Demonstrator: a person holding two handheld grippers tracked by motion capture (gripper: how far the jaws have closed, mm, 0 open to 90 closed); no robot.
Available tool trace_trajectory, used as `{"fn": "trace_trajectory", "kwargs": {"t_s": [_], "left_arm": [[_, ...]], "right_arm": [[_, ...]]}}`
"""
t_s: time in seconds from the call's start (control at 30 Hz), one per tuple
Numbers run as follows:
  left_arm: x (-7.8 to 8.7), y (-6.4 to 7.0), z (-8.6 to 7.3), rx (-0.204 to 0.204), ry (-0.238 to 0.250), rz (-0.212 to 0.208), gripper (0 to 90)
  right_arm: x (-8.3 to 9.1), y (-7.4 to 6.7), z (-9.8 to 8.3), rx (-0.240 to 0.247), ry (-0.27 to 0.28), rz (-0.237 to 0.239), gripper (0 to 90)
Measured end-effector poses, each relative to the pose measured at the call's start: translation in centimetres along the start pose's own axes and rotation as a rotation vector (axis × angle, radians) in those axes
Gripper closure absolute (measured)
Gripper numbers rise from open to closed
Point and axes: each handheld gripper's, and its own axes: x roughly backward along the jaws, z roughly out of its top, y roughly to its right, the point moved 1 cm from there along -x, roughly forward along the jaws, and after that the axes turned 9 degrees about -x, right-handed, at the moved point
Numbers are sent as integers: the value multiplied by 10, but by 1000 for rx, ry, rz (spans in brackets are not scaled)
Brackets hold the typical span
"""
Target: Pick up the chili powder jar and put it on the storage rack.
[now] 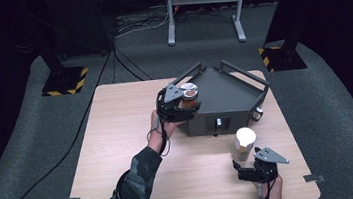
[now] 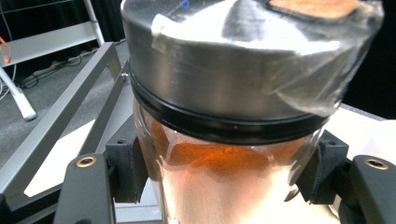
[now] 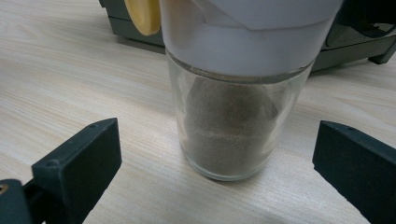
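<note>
**Left tongs clamp spice jar at tray edge, right tongs gape around shaker jar**

High view: light wooden worktop (image 1: pixel 120 151) on grey carpet. Dark grey angular metal tray (image 1: pixel 229 96) with raised rails sits at the far right part of the worktop. Left tongs (image 1: pixel 181 104), held by a hand coming out of a camouflage sleeve (image 1: pixel 134 185), sit at the tray's left corner, gripping a glass spice jar (image 1: pixel 189 98) with a silver lid and orange powder inside. Jar is at the tray's left edge; cannot tell if it rests on the tray or hangs above it. Right tongs (image 1: pixel 245 164) are low at the near right of the worktop, pointing at a white-capped shaker jar (image 1: pixel 245 143) that stands upright on the worktop just in front of the tray's near wall. Black floor stands with yellow-black hazard stripes and a grey frame stand lie beyond the worktop.

Left gripper view: the spice jar (image 2: pixel 229 154) is close up, upright between the two black jaws, pads pressed on the glass at both sides, so closed tight on the jar. Silver lid (image 2: pixel 224 74) with black ring under it, clear plastic wrap over the top. Orange powder coats the inside of the glass. Tray rail (image 2: pixel 70 93) runs behind at left.

Right gripper view: the shaker jar (image 3: pixel 233 130) stands on the wood grain, glass body with grey-brown powder, white cap with a yellow tab at upper left. Jaws spread wide, one on each side of the jar, both well apart from the glass, gripping nothing. Tray wall behind the jar.
</note>
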Motion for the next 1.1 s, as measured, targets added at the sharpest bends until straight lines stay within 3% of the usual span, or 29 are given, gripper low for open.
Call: {"fn": "trace_trajectory", "kwargs": {"t_s": [0.8,1.1], "left_arm": [[-19,-7,3,29,-14,32,314],[-26,-7,5,22,-15,34,314]], "right_arm": [[0,0,0,2,2,-2,0],[0,0,0,4,2,0,0]]}}
